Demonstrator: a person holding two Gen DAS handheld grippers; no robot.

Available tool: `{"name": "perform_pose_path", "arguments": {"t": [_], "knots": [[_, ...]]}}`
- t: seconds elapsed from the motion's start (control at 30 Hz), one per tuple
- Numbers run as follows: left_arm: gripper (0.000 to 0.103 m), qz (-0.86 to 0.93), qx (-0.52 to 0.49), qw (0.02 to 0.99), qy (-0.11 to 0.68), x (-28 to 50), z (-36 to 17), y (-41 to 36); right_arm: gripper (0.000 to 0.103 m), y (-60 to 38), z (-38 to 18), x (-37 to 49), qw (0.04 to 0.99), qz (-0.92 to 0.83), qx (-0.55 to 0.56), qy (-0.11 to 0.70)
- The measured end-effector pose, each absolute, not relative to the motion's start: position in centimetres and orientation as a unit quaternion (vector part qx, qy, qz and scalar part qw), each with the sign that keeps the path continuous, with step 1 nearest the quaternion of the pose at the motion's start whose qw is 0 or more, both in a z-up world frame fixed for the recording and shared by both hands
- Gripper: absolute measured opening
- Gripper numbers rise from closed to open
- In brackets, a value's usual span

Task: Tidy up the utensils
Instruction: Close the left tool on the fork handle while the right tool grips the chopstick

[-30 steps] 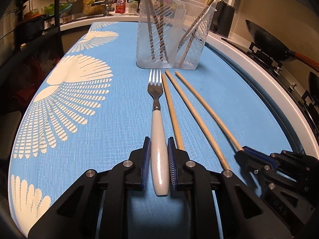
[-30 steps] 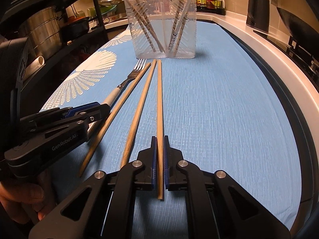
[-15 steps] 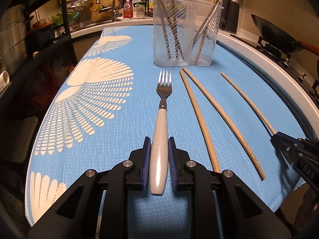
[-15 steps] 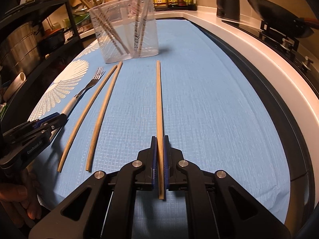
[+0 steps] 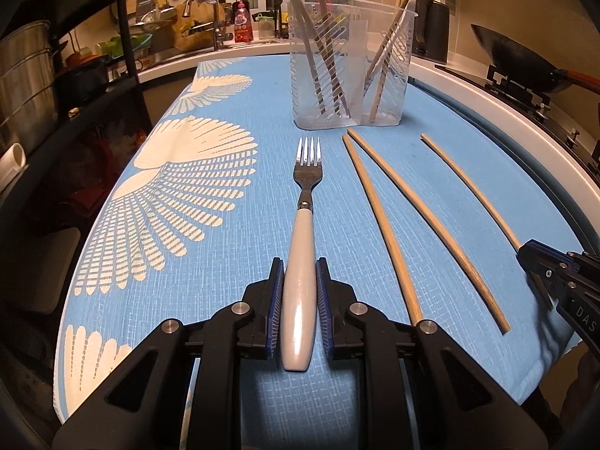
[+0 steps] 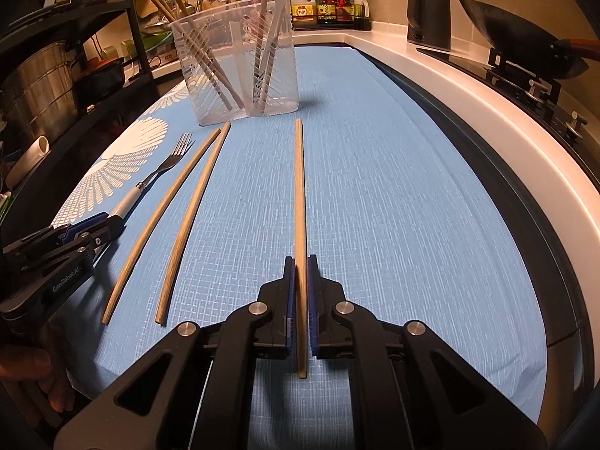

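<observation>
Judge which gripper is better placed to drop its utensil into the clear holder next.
Probably left. The left gripper grips the fork, whose tines point straight at the clear holder. The right gripper holds a chopstick aimed past the holder's right side.

Blue tablecloth [image 5: 232, 300] with cream fan shapes covers the counter. Black wok [image 5: 525, 63] on the stove at right, wooden-toned handle sticking out. Black kettle [image 6: 427, 11] against the back wall, row of sauce bottles [image 6: 330, 7] beside it. Steel stockpot [image 6: 37, 90] on the black shelf at left. Sink faucet [image 5: 210, 15] at the back.
</observation>
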State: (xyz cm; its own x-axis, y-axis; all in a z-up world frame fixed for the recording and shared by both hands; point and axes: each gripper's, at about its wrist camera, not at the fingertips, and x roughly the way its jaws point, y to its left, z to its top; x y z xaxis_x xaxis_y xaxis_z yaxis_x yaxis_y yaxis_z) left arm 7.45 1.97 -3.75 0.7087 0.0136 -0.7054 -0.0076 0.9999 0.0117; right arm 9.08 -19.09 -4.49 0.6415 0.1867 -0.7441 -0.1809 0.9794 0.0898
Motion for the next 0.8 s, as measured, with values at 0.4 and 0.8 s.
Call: {"name": "perform_pose_path", "arguments": {"t": [0.4, 0.8], "knots": [[0.018, 0.007, -0.001, 0.928, 0.373, 7.34, -3.90, 2.05, 0.007, -19.19, -4.74, 8.65, 0.915, 0.104, 0.000, 0.389], [0.018, 0.008, 0.001, 0.931, 0.366, 7.14, -4.02, 2.00, 0.007, -18.81, -4.83, 8.55, 0.918, 0.104, -0.005, 0.383]]}}
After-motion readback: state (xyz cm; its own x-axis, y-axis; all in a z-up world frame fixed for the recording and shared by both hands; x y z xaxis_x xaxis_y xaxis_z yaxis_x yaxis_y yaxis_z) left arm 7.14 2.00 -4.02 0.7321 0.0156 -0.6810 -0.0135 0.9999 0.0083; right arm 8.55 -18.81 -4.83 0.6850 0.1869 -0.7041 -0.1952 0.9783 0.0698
